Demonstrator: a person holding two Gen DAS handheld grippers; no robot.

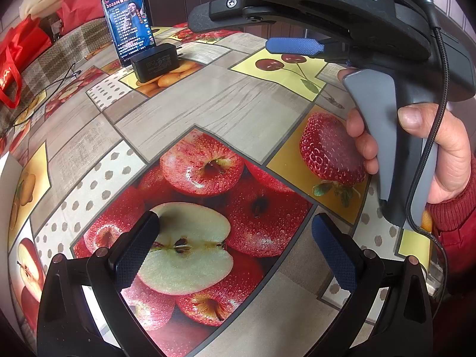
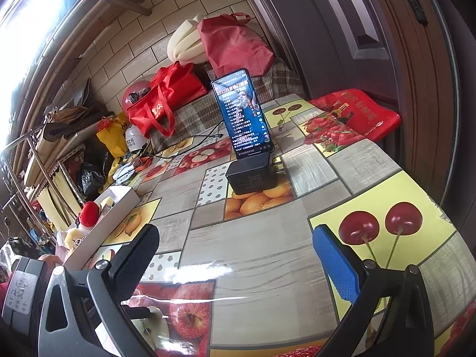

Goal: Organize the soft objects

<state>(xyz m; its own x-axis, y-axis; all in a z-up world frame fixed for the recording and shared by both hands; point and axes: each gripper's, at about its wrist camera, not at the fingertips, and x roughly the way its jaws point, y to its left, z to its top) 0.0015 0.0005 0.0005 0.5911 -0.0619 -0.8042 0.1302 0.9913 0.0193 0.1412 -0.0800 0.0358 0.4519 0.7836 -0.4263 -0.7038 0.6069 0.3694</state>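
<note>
A white box (image 2: 119, 205) sits at the table's left edge in the right wrist view, with soft toys in it: a red plush strawberry (image 2: 88, 214) and pale plush pieces (image 2: 73, 236). My left gripper (image 1: 235, 244) is open and empty, low over the fruit-print tablecloth (image 1: 184, 104). My right gripper (image 2: 238, 255) is open and empty above the cloth, to the right of the box. It also shows from the side in the left wrist view (image 1: 351, 29), held in a hand (image 1: 431, 148) at the right.
A lit phone (image 2: 244, 113) leans upright against a black charger block (image 2: 253, 175) at the table's far side; both show in the left wrist view (image 1: 129, 26). Red bags (image 2: 166, 101), a cable (image 2: 190, 142) and shelf clutter (image 2: 59, 148) lie beyond the table.
</note>
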